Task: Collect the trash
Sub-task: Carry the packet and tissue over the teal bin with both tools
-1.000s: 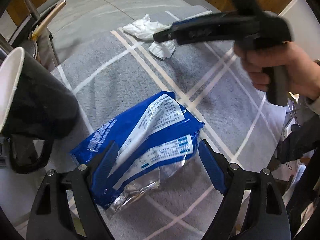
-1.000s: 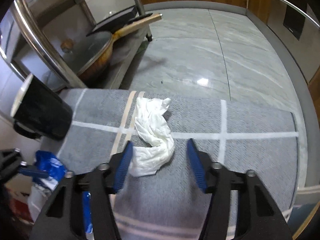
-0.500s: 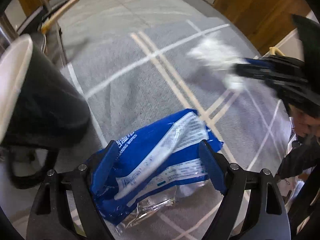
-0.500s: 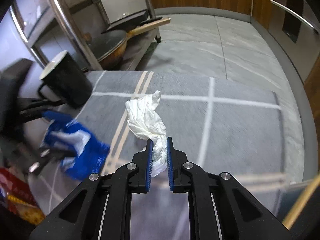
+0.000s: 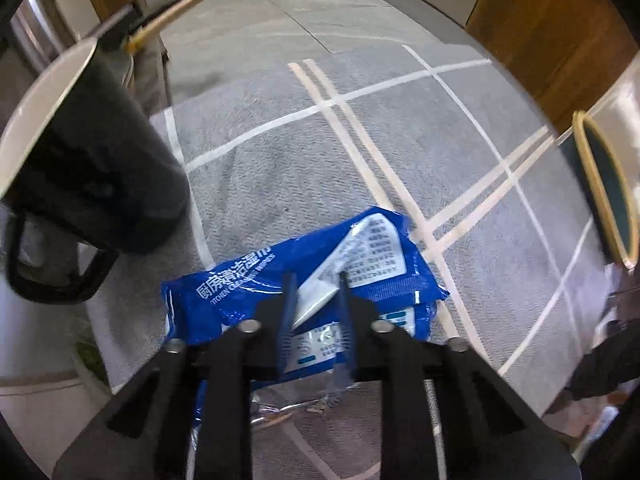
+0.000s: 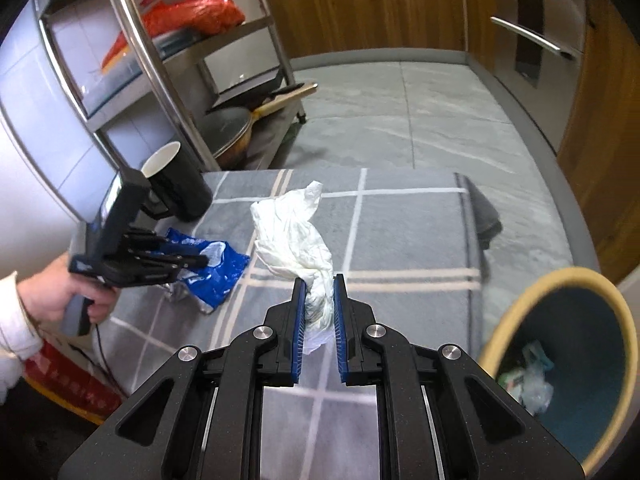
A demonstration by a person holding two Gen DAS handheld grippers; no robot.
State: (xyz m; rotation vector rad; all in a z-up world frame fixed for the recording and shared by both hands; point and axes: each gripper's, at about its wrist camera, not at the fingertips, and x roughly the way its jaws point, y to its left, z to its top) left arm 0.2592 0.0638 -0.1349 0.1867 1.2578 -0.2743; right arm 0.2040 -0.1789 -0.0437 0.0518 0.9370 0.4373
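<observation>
My left gripper (image 5: 314, 280) is shut on a blue wet-wipes wrapper (image 5: 240, 300) that rests on the grey checked cloth (image 5: 360, 160). The wrapper (image 6: 220, 268) and the left gripper (image 6: 196, 260) also show in the right wrist view. My right gripper (image 6: 319, 280) is shut on a crumpled white tissue (image 6: 292, 232) and holds it up above the cloth. A trash bin (image 6: 568, 360) with a tan rim and dark inside stands low at the right, with some rubbish in it; its rim (image 5: 600, 184) shows at the right edge of the left wrist view.
A black mug (image 5: 80, 152) with a white inside stands on the cloth's left corner, close to the wrapper. A steel rack (image 6: 168, 80) behind holds a pan (image 6: 228, 136) and a red bag (image 6: 188, 12). Wooden cabinets (image 6: 360, 8) line the far wall.
Both grippers have shut: the left on the blue wrapper, the right on the white tissue, which it has lifted off the cloth toward the bin side.
</observation>
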